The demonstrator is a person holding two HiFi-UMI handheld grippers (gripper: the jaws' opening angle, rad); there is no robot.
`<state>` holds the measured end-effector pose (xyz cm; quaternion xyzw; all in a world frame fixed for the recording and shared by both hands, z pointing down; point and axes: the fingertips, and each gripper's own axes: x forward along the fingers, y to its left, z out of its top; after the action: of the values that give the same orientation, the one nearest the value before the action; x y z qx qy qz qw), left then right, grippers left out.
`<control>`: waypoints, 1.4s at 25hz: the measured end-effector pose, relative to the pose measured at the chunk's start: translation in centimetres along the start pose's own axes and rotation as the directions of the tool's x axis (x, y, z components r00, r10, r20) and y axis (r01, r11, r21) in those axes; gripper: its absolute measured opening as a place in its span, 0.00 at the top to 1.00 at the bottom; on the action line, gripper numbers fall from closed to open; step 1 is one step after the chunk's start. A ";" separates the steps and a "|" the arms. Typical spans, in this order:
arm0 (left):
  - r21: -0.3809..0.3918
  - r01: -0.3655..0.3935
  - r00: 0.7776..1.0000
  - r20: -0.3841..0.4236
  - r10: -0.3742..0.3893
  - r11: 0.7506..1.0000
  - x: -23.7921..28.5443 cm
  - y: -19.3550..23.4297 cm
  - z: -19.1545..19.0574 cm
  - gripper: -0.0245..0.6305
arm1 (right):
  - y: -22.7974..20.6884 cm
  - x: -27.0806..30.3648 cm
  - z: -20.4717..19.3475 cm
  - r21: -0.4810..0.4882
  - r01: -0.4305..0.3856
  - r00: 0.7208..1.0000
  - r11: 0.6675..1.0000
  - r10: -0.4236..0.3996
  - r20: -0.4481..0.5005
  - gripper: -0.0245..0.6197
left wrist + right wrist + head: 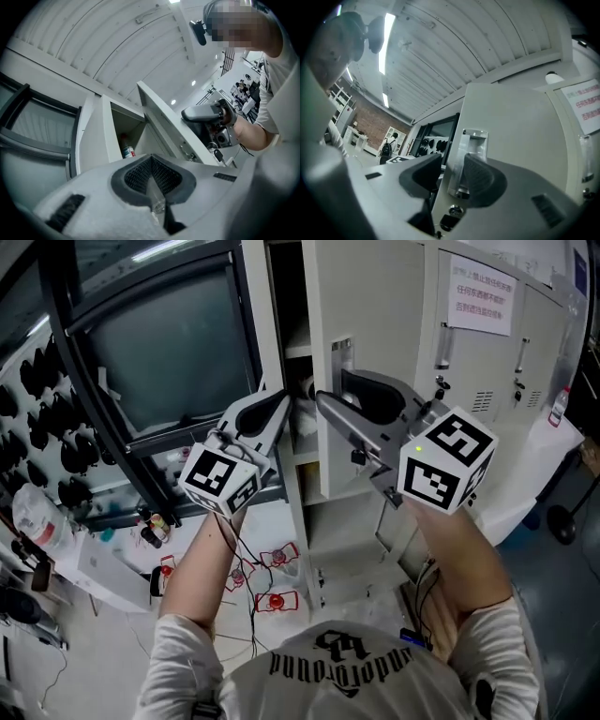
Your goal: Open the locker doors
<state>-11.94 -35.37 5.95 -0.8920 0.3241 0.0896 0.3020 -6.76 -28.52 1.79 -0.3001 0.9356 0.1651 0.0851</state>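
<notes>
Could slip off if pulled now. Right gripper point(333, 390) astride the free left edge of the locker door point(375, 306), jaws released, one behind the edge and one over the handle point(471, 140). A sliver of gap at the left jaw in the right gripper view, so no firm pinch to be read. Would probably skate off toward the near side if closed on smooth painted sheet alone. Could twist loose if closed askew on the raised handle plate.

Worth minding the key point(449, 221) hanging just below the handle: near enough to be knocked or bent by the lower body of the gripper. On a hard pull, might also bang the door round against the neighbouring lockers point(525, 343) on the right, judging by a hinge side over there.

Left gripper point(281, 407) clenched on nothing, just left of the door's edge, in front of the open compartment. Unlikely to be struck on an outward swing, but no help either in steadying the cabinet.

As for the door itself: straight ahead, at the left end of the locker row, already standing partly open. Pale grey-white painted metal, tall and narrow, thin at the edge, flat and glossy. Bright metal handle plate set near the free edge, lock beneath it. Behind it a pale interior with a shelf, and a small can point(127, 151) far inside. Doors further right shut, one bearing a printed notice point(481, 294).
</notes>
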 end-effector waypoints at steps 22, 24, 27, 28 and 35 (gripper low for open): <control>-0.049 0.184 0.976 0.130 -0.176 0.982 9.6 -7.5 1.8 0.95 | -0.5 -11.9 3.7 -0.047 0.078 0.997 0.996 -0.079 -0.018 0.77; -0.051 0.201 0.971 0.142 -0.192 0.978 10.6 -8.4 1.8 0.95 | -0.8 -13.2 3.9 -0.055 0.091 0.995 0.994 -0.093 -0.021 0.79; -0.061 0.213 0.966 0.162 -0.201 0.975 11.9 -9.5 2.0 0.95 | -1.5 -15.2 4.1 -0.062 0.113 0.993 0.992 -0.115 -0.025 0.83; -0.062 0.215 0.965 0.166 -0.202 0.975 12.3 -9.8 2.0 0.95 | -1.9 -15.9 4.2 -0.064 0.122 0.992 0.990 -0.124 -0.027 0.83; -0.067 0.231 0.962 0.163 -0.218 0.971 15.1 -12.4 1.8 0.95 | -5.2 -20.8 4.6 -0.065 0.175 0.983 0.982 -0.177 -0.039 0.88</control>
<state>7.66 -34.67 5.12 -0.9256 0.1923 0.1372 0.2958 13.29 -19.76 1.58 -0.3878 0.9016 0.1786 0.0691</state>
